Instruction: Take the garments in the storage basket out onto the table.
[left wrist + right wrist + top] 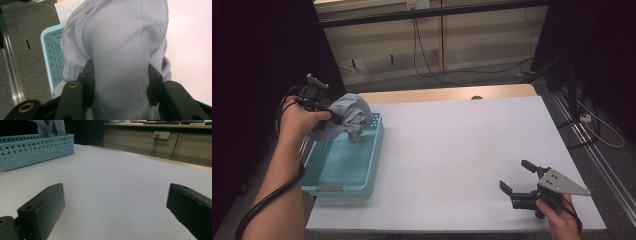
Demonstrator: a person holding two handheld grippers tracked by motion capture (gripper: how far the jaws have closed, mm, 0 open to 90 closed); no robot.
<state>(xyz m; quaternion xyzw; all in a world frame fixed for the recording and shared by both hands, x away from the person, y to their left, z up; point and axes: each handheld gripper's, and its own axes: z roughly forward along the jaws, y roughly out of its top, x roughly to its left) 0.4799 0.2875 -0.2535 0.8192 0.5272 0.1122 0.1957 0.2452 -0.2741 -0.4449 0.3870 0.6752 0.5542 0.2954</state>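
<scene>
At about nine o'clock on the white table [462, 150], the left gripper [333, 117] clamps a bunched grey garment [349, 116] above the far end of a light-blue perforated basket [339, 187]. In the left gripper view the ribbed grey cloth [120, 50] is squeezed between the two black jaws, which stand partly apart with the fabric pressed against both inner faces; a thick fold rises ahead of them and drapes over the basket's holed wall [53, 60]. From the high view, the bundle hangs clear of the basket's floor, its lower folds dangling just inside the far rim, near the basket's one o'clock corner. The person's left hand [299, 122] grips the tool from the table's left edge, a black cable [267, 197] looping down along the forearm. At roughly five o'clock, well apart from the basket, the right gripper [518, 176] rests low over the bare tabletop in the person's right hand [562, 220], its grey three-cornered plate [564, 182] on top. Its jaws stand wide open with nothing between them, pointing toward ten o'clock; the right gripper view looks across the table toward the basket [37, 150], with the cloth [50, 127] hanging above it.
</scene>
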